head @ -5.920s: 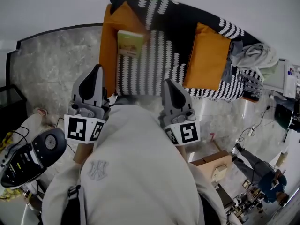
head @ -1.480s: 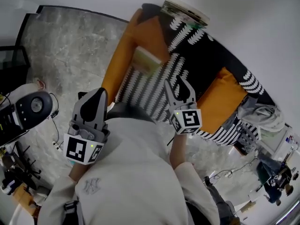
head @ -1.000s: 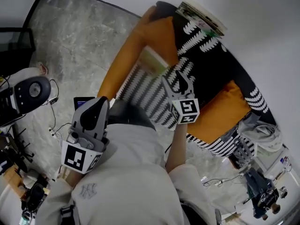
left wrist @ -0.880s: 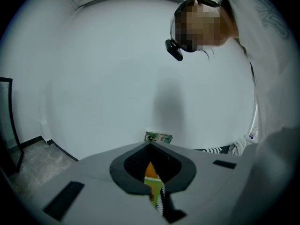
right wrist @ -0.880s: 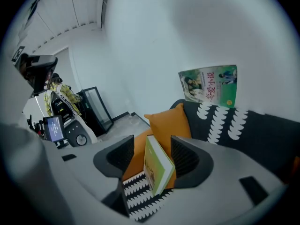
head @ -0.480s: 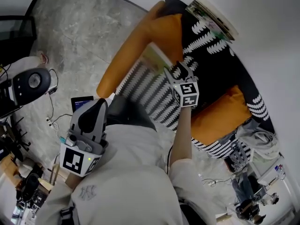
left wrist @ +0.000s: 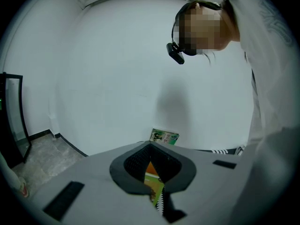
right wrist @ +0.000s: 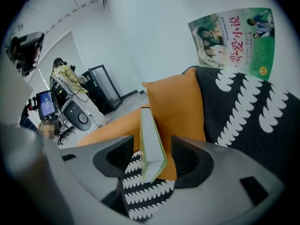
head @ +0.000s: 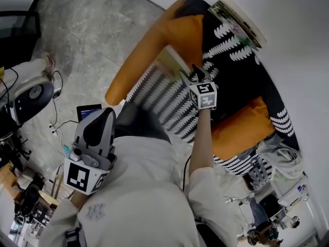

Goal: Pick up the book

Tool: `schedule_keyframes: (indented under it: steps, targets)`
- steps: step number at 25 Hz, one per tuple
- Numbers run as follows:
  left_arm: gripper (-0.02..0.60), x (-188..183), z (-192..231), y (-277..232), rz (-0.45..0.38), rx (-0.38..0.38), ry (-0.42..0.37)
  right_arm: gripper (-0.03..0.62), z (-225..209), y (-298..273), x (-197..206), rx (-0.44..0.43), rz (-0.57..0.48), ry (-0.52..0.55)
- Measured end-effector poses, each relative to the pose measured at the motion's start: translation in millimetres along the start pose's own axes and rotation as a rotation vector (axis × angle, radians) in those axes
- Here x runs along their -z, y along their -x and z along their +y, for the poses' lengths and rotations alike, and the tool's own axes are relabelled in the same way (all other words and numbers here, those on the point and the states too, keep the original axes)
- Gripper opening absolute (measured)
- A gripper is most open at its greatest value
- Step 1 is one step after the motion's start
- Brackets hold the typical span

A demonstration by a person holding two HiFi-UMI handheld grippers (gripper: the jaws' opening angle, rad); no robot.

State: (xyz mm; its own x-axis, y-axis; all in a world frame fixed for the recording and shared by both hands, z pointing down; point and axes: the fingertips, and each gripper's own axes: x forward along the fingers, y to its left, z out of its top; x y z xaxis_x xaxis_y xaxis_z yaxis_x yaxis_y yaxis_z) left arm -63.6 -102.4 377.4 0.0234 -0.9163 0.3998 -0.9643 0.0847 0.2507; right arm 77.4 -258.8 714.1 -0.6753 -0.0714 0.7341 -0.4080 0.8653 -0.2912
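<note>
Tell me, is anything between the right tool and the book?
Nothing. The right gripper view shows the book standing between the open jaws of the right tool, with only thin bare gaps on either side.

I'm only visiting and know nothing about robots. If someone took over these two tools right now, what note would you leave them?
Left gripper: jaws together, empty, low beside the person's body.
Right gripper: jaws apart, one on each side of the book, not squeezing it.
Book: on the striped sofa, next to the orange cushion.
Done: the reach to the book.
Left: close the jaws on it and lift.
</note>
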Motion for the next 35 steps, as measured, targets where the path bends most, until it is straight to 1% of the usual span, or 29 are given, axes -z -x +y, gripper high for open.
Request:
schedule_keyframes:
  steps: [10,14,20,24,25,28,32,35]
  targets:
    - [0.009,2,-1,-1,0.003,-0.026,0.009,0.245,-5,-18,15,-0.061,0.088,0.026]
    - [0.009,2,2,1,0.003,-0.04,-0.002,0.244,-4,-27,18,-0.085,0.12,0.041]
    - [0.009,2,5,4,0.001,-0.067,-0.004,0.244,3,-40,24,-0.147,0.164,0.067]
    - [0.009,3,6,7,0.005,-0.077,-0.004,0.241,11,-47,25,-0.192,0.176,0.093]
    - [0.009,3,6,8,0.005,-0.08,-0.003,0.233,12,-48,24,-0.196,0.177,0.096]
    - [0.009,2,8,9,0.006,-0.085,0.0,0.166,14,-51,21,-0.19,0.167,0.098]
    - [0.009,6,9,6,0.015,-0.086,0.005,0.16,12,-55,20,-0.192,0.148,0.076]
    - [0.009,6,8,3,0.017,-0.082,0.01,0.156,15,-55,19,-0.215,0.135,0.048]
